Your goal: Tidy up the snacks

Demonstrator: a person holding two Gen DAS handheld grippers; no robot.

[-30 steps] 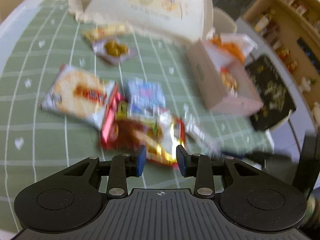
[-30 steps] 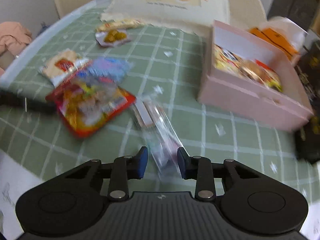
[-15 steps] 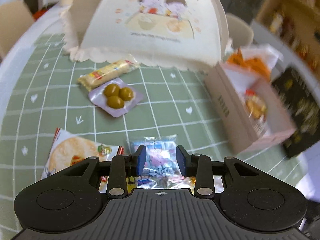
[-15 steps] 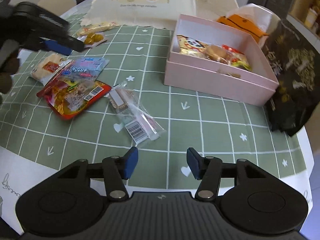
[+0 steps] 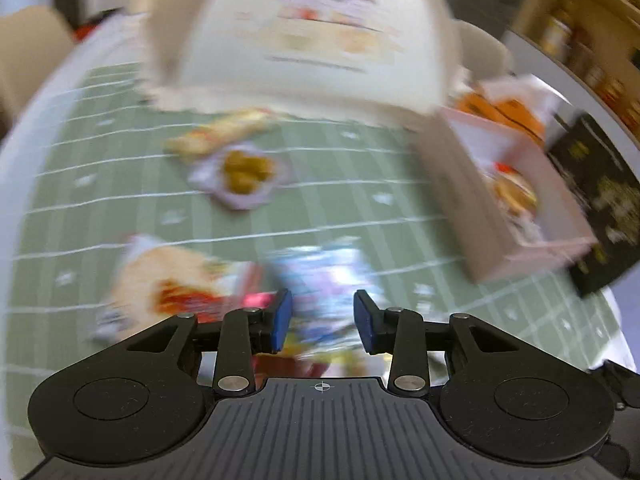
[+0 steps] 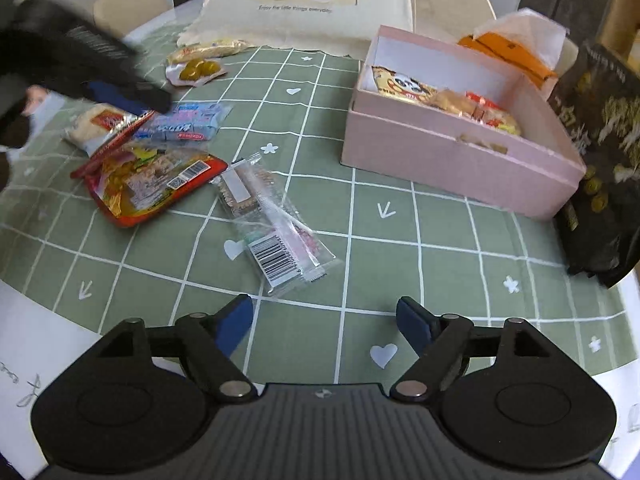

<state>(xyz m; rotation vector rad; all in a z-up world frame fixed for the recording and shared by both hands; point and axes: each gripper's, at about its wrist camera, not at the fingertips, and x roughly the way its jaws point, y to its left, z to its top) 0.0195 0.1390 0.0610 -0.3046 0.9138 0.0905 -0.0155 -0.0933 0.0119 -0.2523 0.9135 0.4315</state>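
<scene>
Right wrist | pink box (image 6: 460, 160): open, snack packets (image 6: 452, 100) inside

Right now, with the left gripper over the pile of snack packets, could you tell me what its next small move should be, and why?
Probably lower the left gripper onto the blue packet and close. Its jaws have just been opening and stand apart with nothing pinched, and the packet lies right ahead between them, on top of the pile. The right gripper, whose jaws have also just been opening, is empty, short of the clear wafer packet. The pink box still has room.
</scene>
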